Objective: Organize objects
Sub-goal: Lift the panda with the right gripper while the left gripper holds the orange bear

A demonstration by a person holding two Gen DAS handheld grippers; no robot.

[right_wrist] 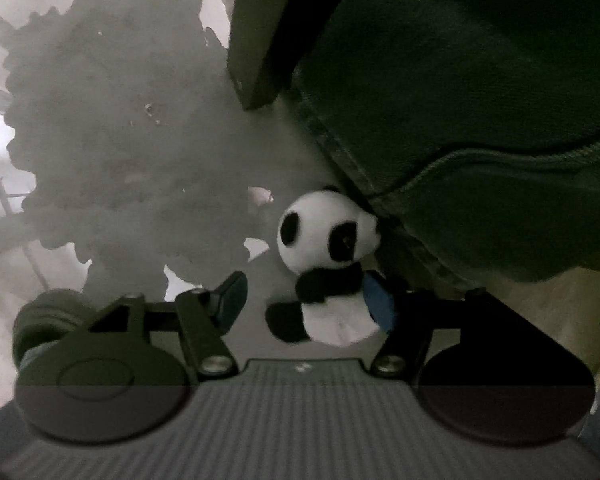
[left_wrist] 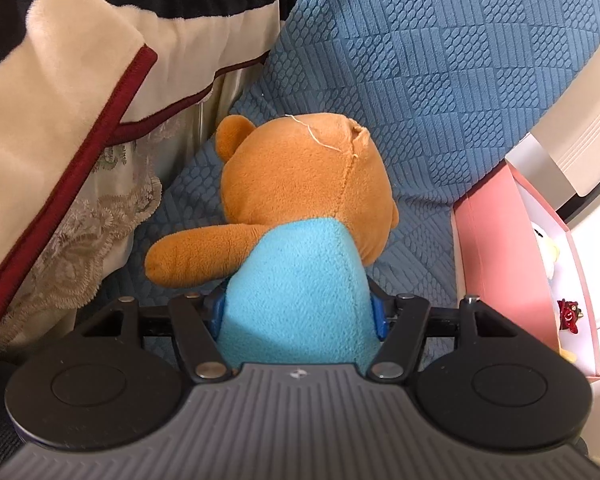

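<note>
Left gripper (left_wrist: 300, 316) jaws pinch the fuzzy bear (left_wrist: 296, 216) — right gripper (right_wrist: 306, 300) jaws gape beside the plush panda (right_wrist: 326, 256).

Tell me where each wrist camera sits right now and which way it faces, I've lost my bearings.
Left wrist: sits on the left claw, looking forward along its fingers at the brown teddy bear it clamps by the blue body, above the blue sofa cover; a pink box stands at right. Only the claw shows.
Right wrist: sits on the right claw, looking down at a dim glossy floor; a small panda plush lies against one finger, jaws apart. Only the claw shows.
Shared: nothing visibly common.
</note>
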